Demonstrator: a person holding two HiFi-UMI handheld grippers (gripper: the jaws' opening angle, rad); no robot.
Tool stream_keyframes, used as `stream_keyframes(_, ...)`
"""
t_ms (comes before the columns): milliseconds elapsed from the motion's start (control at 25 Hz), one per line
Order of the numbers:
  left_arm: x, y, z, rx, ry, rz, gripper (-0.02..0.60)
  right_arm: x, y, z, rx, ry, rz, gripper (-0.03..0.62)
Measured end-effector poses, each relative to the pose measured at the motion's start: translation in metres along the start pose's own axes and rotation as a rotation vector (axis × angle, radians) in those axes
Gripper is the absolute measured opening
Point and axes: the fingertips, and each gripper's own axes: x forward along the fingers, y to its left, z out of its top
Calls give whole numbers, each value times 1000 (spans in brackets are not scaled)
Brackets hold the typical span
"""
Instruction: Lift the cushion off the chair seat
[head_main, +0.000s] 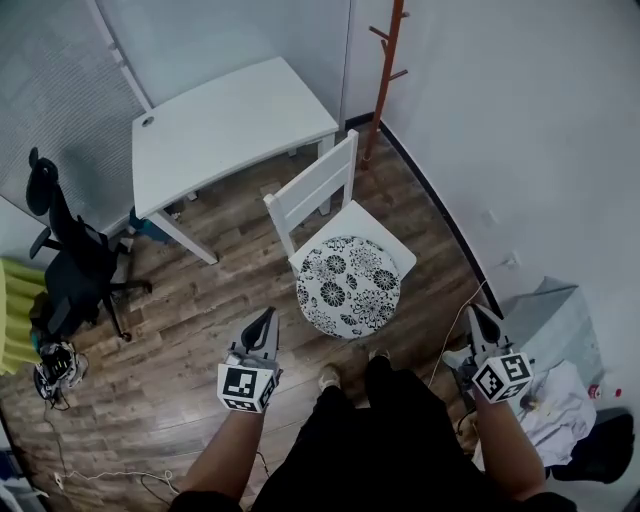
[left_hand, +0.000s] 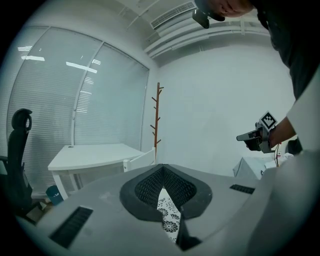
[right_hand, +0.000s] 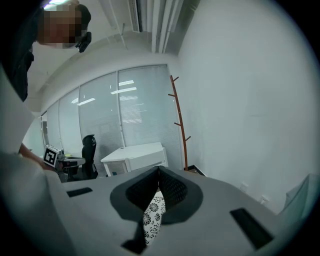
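Note:
A round cushion (head_main: 348, 285) with a black-and-white flower print lies on the seat of a white wooden chair (head_main: 314, 186). My left gripper (head_main: 267, 318) hovers short of the cushion's near-left edge, apart from it, jaws shut and empty. My right gripper (head_main: 479, 313) hangs to the right of the chair, well clear of the cushion, also shut with nothing in it. In the left gripper view a strip of the cushion (left_hand: 168, 216) shows below the closed jaws (left_hand: 161, 168). The right gripper view shows the cushion (right_hand: 151, 214) the same way under its closed jaws (right_hand: 159, 170).
A white table (head_main: 222, 126) stands behind the chair. A wooden coat stand (head_main: 384, 70) leans in the corner by the wall. A black office chair (head_main: 70, 262) is at the left. A grey box (head_main: 552, 320) and white cloth (head_main: 558, 405) sit at the right, cables on the floor.

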Motion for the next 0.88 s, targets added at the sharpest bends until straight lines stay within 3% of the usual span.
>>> stream_keyframes(200, 21, -1, 2, -5, 7, 43, 5, 37, -20, -2, 16, 14, 52, 9)
stream_keyframes(640, 51, 12, 14, 16, 74, 238, 5, 157, -53, 11, 26, 53, 251, 9)
stream_keyframes(760, 54, 31, 14, 4, 80, 332, 5, 184, -59, 2, 4, 84, 312, 9)
stream_keyframes(880, 64, 38, 0, 9, 112, 360, 5, 210, -73, -18, -13, 122, 338, 9)
